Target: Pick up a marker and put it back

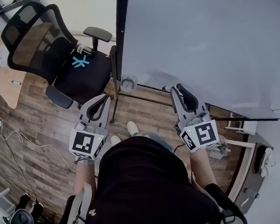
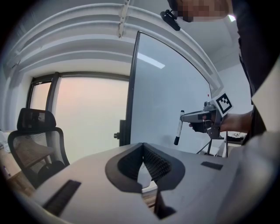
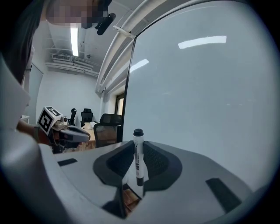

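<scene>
Grip first, closest to you: your right hand-held gripper (image 3: 138,148) is clamped on the marker (image 3: 138,159), with the ribbed pads (image 3: 154,162) pressing its white barrel from either side. In the right gripper view the marker stands upright across the jaws. Its black cap (image 3: 138,132) pokes above them and its dark lower end hangs just below the pads.

Your left hand-held gripper (image 2: 143,146) has its jaws together at the tips, with nothing between them. From its view you see the marker (image 2: 178,127) side-on, hanging crosswise from the tip of the right hand-held gripper (image 2: 183,117). It is up in the air and well apart from the left one, off to that gripper's right.

In the head view both are held out in front of your black top. The left hand-held gripper (image 1: 102,104) is the nearer one, and the right hand-held gripper (image 1: 179,91) reaches further forward, close to the foot of the whiteboard (image 1: 205,42). No view settles whether the marker touches the board.

Beyond your hands lies the wooden floor (image 1: 34,136). To your left, just beside the board's dark frame, stands a black mesh office chair (image 1: 58,52) with a blue mark on its seat. Farthest off, the left gripper view shows a large bright window (image 2: 92,118) behind that chair (image 2: 35,140).
</scene>
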Demonstrator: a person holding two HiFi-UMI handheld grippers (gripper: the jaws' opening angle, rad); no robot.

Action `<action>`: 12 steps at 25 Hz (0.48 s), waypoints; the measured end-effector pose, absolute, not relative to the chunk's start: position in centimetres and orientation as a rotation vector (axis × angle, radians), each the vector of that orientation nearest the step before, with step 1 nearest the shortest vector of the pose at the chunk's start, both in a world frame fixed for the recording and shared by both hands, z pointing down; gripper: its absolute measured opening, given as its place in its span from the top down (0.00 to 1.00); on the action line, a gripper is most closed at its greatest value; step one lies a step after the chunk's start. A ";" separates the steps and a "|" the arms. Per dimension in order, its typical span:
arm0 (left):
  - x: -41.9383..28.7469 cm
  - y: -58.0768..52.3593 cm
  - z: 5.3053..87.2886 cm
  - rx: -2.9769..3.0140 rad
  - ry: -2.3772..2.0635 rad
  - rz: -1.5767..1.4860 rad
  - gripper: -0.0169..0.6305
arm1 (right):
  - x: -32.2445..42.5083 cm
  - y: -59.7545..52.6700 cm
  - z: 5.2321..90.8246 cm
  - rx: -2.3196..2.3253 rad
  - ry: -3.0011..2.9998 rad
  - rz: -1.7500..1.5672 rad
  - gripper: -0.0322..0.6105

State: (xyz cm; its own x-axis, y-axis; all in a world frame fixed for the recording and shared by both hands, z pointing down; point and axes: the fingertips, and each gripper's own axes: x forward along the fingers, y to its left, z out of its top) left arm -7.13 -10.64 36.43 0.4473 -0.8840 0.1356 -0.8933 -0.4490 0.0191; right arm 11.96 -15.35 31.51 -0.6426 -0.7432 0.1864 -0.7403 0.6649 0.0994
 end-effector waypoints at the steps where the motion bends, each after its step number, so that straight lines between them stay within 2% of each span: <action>1: -6.7 -10.8 36.4 2.606 -1.580 0.165 0.96 | 12.6 -15.1 31.6 1.225 -2.660 -0.016 0.83; 12: -2.3 -12.4 36.0 2.705 -1.432 0.170 0.97 | 18.9 -11.8 33.5 1.407 -2.540 0.045 0.83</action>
